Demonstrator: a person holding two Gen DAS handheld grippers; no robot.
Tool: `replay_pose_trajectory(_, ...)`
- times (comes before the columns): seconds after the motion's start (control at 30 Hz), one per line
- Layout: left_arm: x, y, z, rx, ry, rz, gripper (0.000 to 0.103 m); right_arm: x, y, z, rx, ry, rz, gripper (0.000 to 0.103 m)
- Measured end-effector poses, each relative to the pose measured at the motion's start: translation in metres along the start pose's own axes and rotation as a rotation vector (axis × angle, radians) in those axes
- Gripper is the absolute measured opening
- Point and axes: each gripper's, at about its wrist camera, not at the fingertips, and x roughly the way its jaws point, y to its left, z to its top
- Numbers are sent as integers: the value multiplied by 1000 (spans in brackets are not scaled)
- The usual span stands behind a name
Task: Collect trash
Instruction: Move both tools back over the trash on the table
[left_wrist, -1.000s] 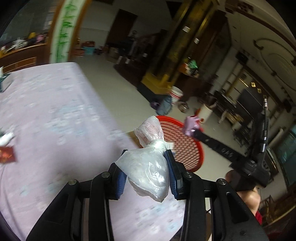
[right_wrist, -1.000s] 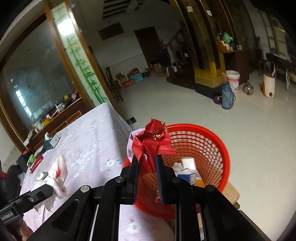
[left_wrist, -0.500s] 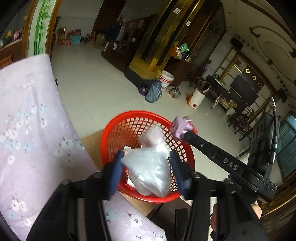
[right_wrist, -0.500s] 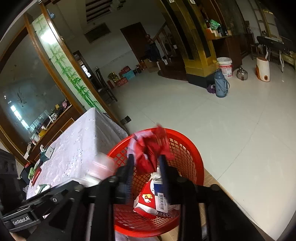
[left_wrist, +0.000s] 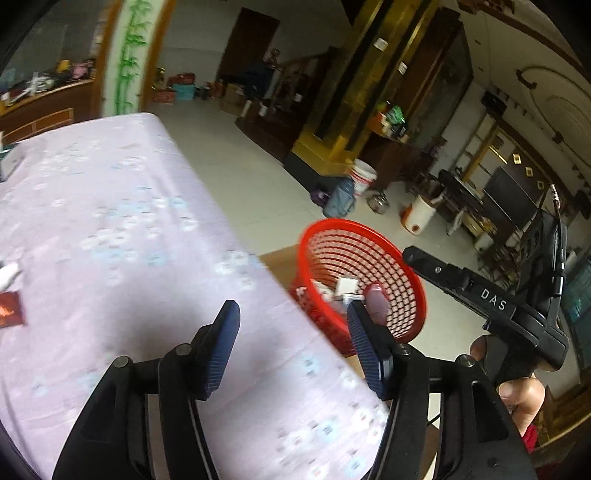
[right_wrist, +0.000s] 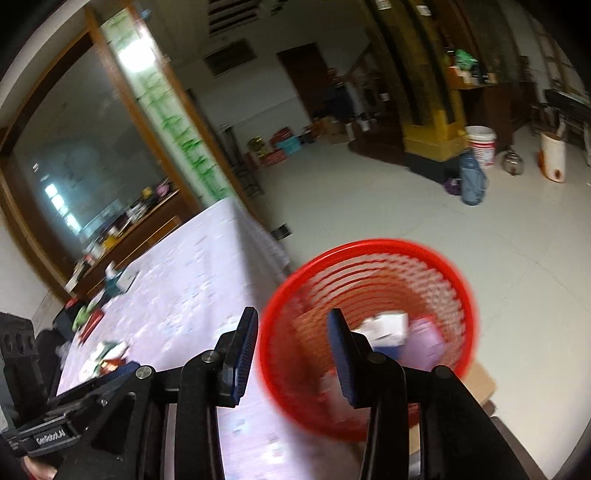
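left gripper (left_wrist: 291, 334): nearest in its own view, jaws spread wide, nothing between the blue ribbed pads (left_wrist: 221, 347); it sits over the near edge of the tablecloth (left_wrist: 110, 229), turned toward the table, likely ready for another pickup.

right gripper (right_wrist: 291, 350): jaws also apart and empty, poised above the near rim of the red mesh basket (right_wrist: 458, 295), a position that suits dropping items straight in. in the left view its black body and the hand (left_wrist: 517, 391) holding it appear at right.

red mesh basket: just off the table corner, resting on what looks like a cardboard box (right_wrist: 480, 382), presumably so the rim sits near table height. inside lie a white carton (right_wrist: 388, 326), a lilac packet (right_wrist: 424, 343) and other blurred scraps; collected trash is here.

remaining trash on the tablecloth: a red packet (left_wrist: 11, 308) and a white scrap (left_wrist: 7, 275) at the left edge; in the right view, crumpled wrappers (right_wrist: 107, 356) further along. judged partly done.

far: tiled floor (right_wrist: 369, 206), blue thermos jug (right_wrist: 472, 181), white bucket (right_wrist: 480, 146).
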Motion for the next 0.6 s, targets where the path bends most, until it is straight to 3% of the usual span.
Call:
replay_pose_trajectory(0.23, -66, 62, -15, -89, -76, 78, 60, 16, 62, -23, -88, 74, 80, 42)
replay_pose_trajectory(0.6, -176, 239, -43, -368, -191, 409, 60, 56, 174, -64, -260, 211, 211, 49)
